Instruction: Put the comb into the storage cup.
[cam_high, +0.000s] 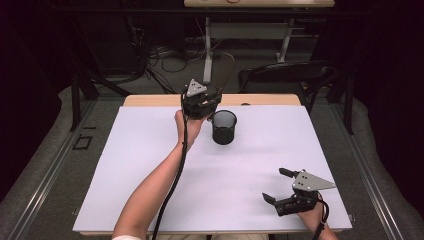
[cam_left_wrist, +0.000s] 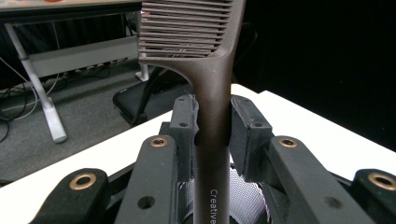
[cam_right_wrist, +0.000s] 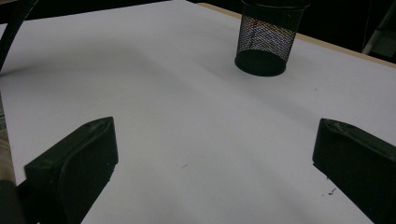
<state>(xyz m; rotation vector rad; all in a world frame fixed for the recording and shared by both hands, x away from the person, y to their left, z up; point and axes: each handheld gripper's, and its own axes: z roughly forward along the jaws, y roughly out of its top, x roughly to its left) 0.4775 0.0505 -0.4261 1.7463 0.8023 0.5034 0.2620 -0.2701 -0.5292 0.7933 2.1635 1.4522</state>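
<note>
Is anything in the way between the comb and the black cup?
Nothing visible. The left gripper holds the comb by its handle, teeth up, right above the mesh cup. The cup's open mouth shows just below the jaws, with only bare table around it.

Dim room, grey carpeted floor.
A second desk with pale metal legs stood beyond the work table; loose cables lay on the carpet beneath it, and a black chair stood beside the table's far edge.
</note>
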